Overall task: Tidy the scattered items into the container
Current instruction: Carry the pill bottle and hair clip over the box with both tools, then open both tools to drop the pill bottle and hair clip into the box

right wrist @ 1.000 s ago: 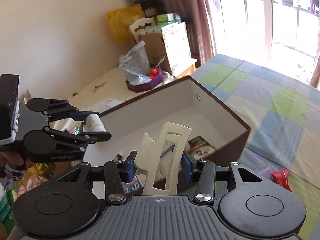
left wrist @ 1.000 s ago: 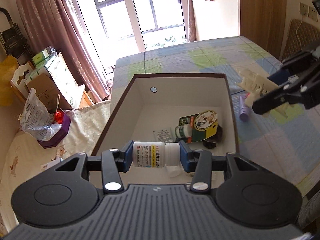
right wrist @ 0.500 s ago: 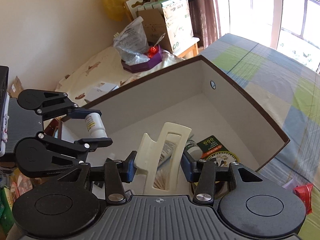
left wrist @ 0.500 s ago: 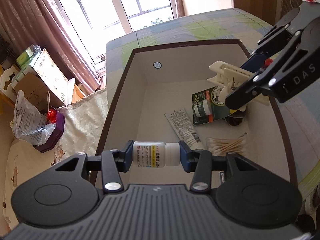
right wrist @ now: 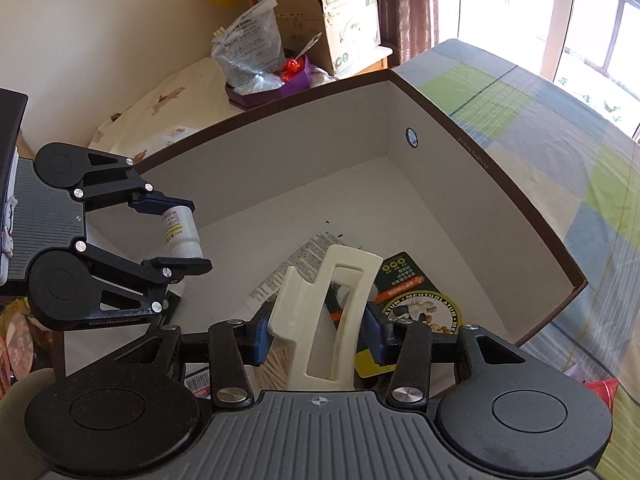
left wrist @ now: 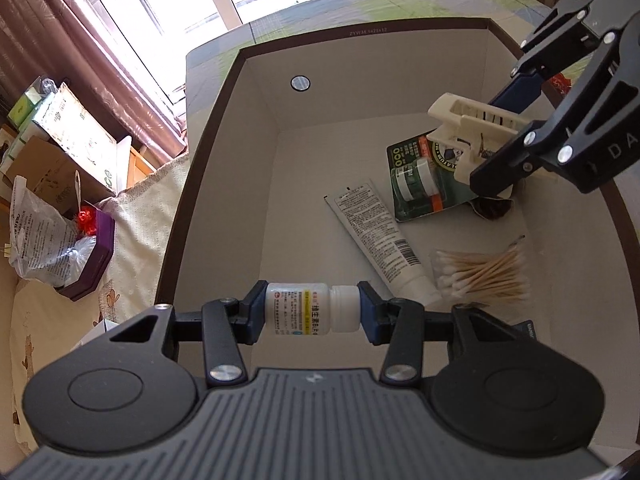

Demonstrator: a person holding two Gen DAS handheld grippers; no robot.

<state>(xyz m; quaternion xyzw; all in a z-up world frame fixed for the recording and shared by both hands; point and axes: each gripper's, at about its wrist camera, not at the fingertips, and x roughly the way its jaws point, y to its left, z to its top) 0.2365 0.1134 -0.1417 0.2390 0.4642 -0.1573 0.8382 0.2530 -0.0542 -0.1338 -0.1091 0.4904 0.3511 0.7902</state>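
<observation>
The box (left wrist: 256,128) already holds a tube (left wrist: 378,236), cotton swabs (left wrist: 484,276) and a green packet (left wrist: 420,176). Above it, the left gripper (left wrist: 311,314) jaws clamp a pill bottle (left wrist: 310,314); the right gripper (right wrist: 318,330) jaws grasp a cream hair clip (right wrist: 328,320). Both remain to drop in.

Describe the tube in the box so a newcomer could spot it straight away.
Look inside the brown-rimmed box on the bed. On its pale floor lies the tube, flat and slanting, between the green card pack and the bag of cotton swabs. It is the only long white thing there, covered in small print with a barcode.
</observation>
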